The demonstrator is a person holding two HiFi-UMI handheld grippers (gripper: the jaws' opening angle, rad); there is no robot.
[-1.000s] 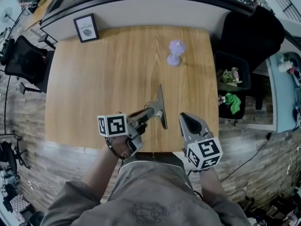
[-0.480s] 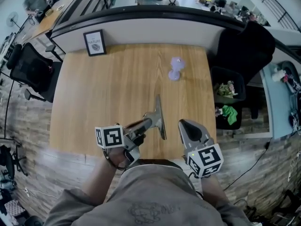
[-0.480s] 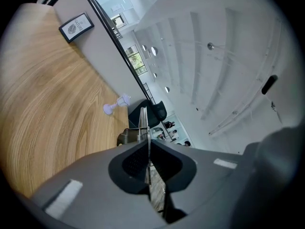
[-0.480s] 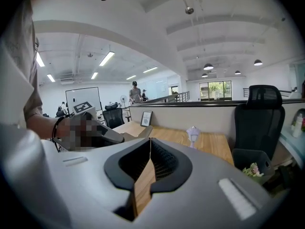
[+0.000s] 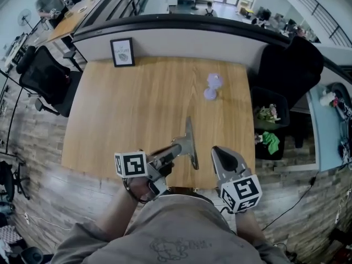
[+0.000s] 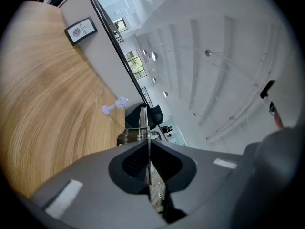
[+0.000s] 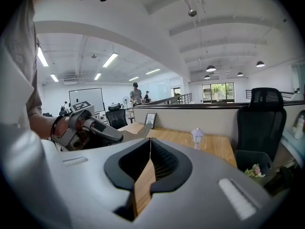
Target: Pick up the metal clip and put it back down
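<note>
Surface: wooden tabletop [image 5: 137, 109] in an open office, with a low partition along its far edge.

Head view, far left corner: small framed picture [image 5: 122, 52], standing upright.
Head view, far right corner: pale purple object [image 5: 212, 87], too small to identify, well apart from both grippers.
Head view, near edge: left gripper [image 5: 175, 150] holds the metal clip [image 5: 190, 144] clear of the wood, right of the middle. The clip's long flat strip runs from the near edge towards the far edge.
Head view, near right corner: right gripper [image 5: 219, 152], close beside the clip and not touching it.
Head view, off the right edge: dark bin [image 5: 269, 120] with green scraps in it.

Left gripper view, fingers: pressed together on the clip's thin metal, which stands edge-on between the pads and sticks out past the tips.
Left gripper view, beyond: tabletop, framed picture and purple object.

Right gripper view, fingers: pressed together, with nothing between them.
Right gripper view, left side: the left gripper and the clip.
Right gripper view, right side: black office chair [image 7: 264, 113].
</note>
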